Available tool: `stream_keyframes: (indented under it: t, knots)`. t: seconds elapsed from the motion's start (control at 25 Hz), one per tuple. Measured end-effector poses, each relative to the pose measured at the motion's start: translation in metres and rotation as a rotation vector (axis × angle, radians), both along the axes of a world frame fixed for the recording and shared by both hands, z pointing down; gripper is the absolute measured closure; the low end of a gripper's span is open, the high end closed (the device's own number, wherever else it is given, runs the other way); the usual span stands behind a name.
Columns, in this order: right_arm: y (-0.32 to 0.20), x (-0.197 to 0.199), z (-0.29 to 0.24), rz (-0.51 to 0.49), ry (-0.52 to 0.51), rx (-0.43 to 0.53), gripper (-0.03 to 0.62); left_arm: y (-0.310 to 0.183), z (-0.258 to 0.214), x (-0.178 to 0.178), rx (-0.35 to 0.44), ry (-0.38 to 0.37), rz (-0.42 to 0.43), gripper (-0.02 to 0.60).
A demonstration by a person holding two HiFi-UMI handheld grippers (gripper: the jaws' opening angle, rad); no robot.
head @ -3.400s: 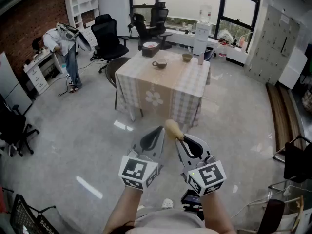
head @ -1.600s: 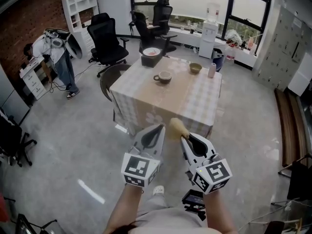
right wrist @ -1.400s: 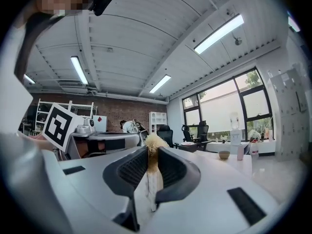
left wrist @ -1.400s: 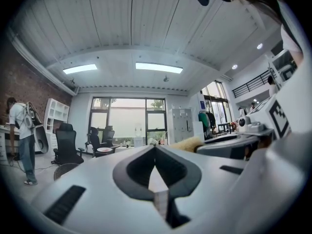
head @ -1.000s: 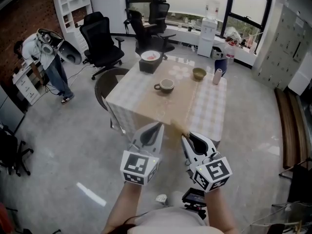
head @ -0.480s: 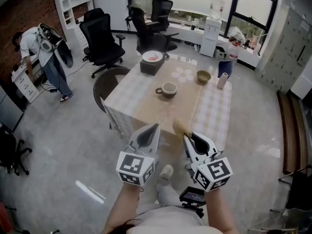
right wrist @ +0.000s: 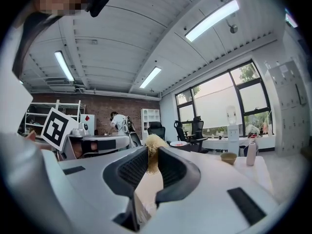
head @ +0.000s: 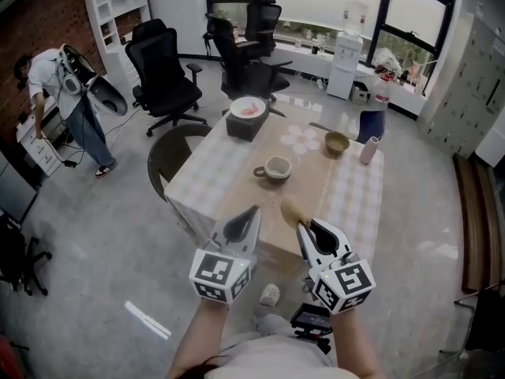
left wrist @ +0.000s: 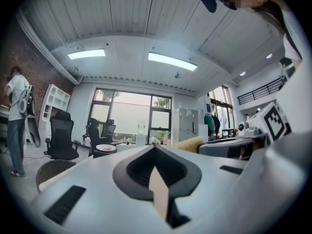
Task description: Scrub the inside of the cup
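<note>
The right tool (right wrist: 153, 154) is pinching the flat tan handle of a brush (right wrist: 155, 143), and the pale, fuzzy fibre head sticks out just past the jaw tips. The left tool (left wrist: 155, 149) is pressed together with nothing between its jaws. In the head view both tools are held level, side by side, short of the near edge of the worktop (head: 207, 181), which is covered by a checked cloth with a plain tan strip down the middle.

The cup (head: 278, 167) stands upright and open on that strip, its handle turned to the person's left, well apart from both tools. Beyond it to the right are a small bowl (head: 337, 142) and a bottle (head: 368, 150). At the far left edge a dark box (head: 245, 126) carries a plate.

The cup looks like glazed ceramic: stiff, fairly light, smooth enough to slip, and likely to chip if knocked over. On cloth it would probably skid or tip under scrubbing, so the empty left tool seems best used to steady it. That could be a pinch on the wall at the rim on the handle side, or on the handle itself, leaving the mouth free. The brush head looks soft and should give against the inner wall. Its thin handle may twist in the pinch if pushed hard.
</note>
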State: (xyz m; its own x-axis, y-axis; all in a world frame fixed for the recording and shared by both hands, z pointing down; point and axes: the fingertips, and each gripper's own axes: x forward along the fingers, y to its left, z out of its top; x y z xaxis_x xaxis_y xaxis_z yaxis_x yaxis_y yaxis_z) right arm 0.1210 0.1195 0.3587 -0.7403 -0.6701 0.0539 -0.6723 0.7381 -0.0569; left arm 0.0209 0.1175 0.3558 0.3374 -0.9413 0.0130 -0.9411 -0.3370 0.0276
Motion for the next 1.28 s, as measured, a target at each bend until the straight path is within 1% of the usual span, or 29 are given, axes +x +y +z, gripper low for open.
stream_keyframes:
  t: [0.12,0.2,0.28,0.4,0.44,0.56,0.72,0.96,1.12,1.28]
  knots:
    - [-0.026,-0.009,0.000,0.000,0.002,-0.004,0.529,-0.025,0.003,-0.006,-0.023,0.012,0.047,0.569]
    - [-0.042,-0.014,0.001,0.000,0.005,-0.007,0.528,-0.041,0.004,-0.008,-0.035,0.043,0.092,0.570]
    - [-0.060,-0.018,0.002,0.004,0.006,-0.016,0.528,-0.058,0.004,-0.010,-0.038,0.071,0.120,0.571]
    - [-0.087,-0.022,0.007,0.008,0.008,-0.033,0.528,-0.081,0.007,-0.013,-0.047,0.095,0.169,0.571]
    - [-0.095,-0.024,0.008,0.007,0.011,-0.038,0.528,-0.088,0.009,-0.013,-0.055,0.086,0.179,0.571]
    - [-0.117,-0.028,0.012,0.006,0.020,-0.049,0.528,-0.110,0.020,-0.015,-0.086,0.024,0.186,0.569]
    - [-0.141,-0.031,0.019,0.003,0.031,-0.067,0.528,-0.131,0.035,-0.017,-0.128,0.044,0.221,0.570]
    - [-0.168,-0.030,0.028,0.007,0.040,-0.081,0.528,-0.157,0.056,-0.028,-0.163,-0.039,0.226,0.569]
    - [-0.179,-0.028,0.032,0.022,0.042,-0.095,0.528,-0.163,0.064,-0.035,-0.172,-0.026,0.264,0.569]
    - [-0.188,-0.028,0.037,0.043,0.049,-0.108,0.528,-0.174,0.077,-0.044,-0.187,-0.087,0.281,0.569]
